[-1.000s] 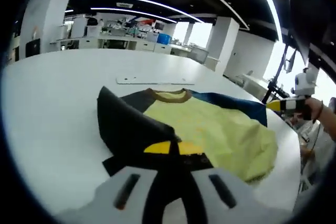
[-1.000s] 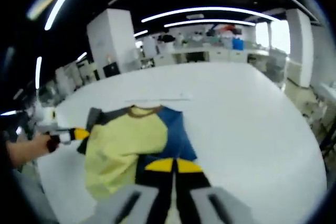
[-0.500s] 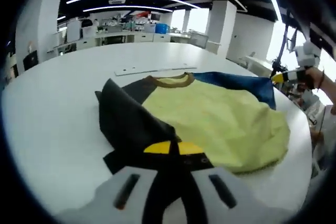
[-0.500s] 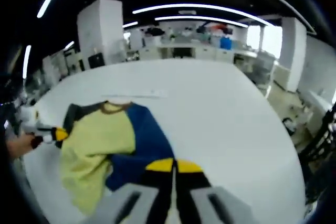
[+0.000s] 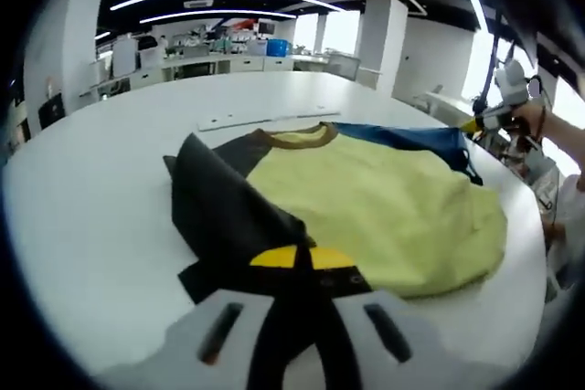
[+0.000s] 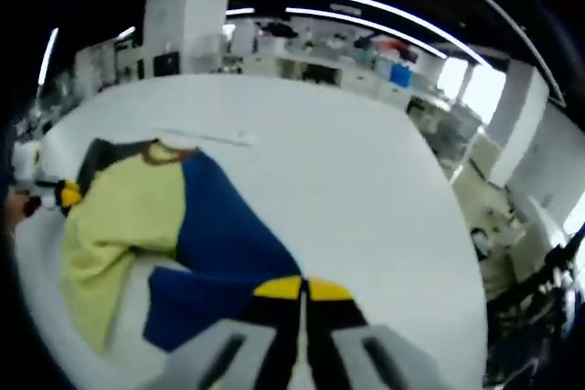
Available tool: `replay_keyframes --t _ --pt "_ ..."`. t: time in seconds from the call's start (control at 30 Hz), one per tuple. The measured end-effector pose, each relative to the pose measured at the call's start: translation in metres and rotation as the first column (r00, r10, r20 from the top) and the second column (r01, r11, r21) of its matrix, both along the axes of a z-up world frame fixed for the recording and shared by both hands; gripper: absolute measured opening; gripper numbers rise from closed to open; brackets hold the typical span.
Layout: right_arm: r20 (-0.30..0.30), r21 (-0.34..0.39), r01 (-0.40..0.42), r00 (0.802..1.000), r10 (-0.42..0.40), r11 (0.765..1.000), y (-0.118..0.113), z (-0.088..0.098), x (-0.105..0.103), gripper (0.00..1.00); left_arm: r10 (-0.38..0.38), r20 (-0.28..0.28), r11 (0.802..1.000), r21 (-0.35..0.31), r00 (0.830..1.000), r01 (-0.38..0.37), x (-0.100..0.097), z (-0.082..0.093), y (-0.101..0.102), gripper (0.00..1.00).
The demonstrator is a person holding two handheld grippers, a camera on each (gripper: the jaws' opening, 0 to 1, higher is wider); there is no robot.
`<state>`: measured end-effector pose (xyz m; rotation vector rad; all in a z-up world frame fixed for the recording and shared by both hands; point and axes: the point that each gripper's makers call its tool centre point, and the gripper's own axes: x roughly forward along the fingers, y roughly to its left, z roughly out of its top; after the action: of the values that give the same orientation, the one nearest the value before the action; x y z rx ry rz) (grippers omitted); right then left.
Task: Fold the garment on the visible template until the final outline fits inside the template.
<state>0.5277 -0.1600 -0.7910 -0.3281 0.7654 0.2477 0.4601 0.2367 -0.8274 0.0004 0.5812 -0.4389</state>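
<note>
On the white table (image 5: pixel 82 198), both hand-held grippers (image 5: pixel 296 258) (image 6: pixel 302 289) grasp the garment (image 5: pixel 375 207).

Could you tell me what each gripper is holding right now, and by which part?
Both hold the shirt. The left gripper is shut on its black side panel; the right gripper is shut on its blue side panel, near the edge.
</note>
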Motion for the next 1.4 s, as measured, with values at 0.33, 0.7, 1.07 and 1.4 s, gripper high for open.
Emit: replay_keyframes --t 0.33,0.7,1.07,1.4 --pt "-0.062 -0.037 0.019 0.998 -0.022 0.999 -0.009 -0.027 0.005 0.00 -0.028 0.006 1.000 0.011 1.000 0.028 -0.003 0.000 -0.003 0.03" --pt "-0.065 0.197 0.170 0.985 -0.160 0.965 0.008 -0.010 -0.003 0.13 -0.042 0.046 0.998 0.039 0.998 0.040 -0.013 0.022 0.003 0.26" --pt "-0.116 0.271 0.241 0.969 -0.217 0.932 0.022 -0.004 -0.039 0.37 0.068 0.039 0.995 0.076 0.997 -0.071 -0.024 0.027 0.054 0.36" --pt "-0.178 0.302 0.318 0.945 -0.275 0.899 0.033 -0.023 -0.076 0.33 0.182 -0.014 0.982 0.061 0.983 -0.180 -0.029 0.004 0.067 0.30"
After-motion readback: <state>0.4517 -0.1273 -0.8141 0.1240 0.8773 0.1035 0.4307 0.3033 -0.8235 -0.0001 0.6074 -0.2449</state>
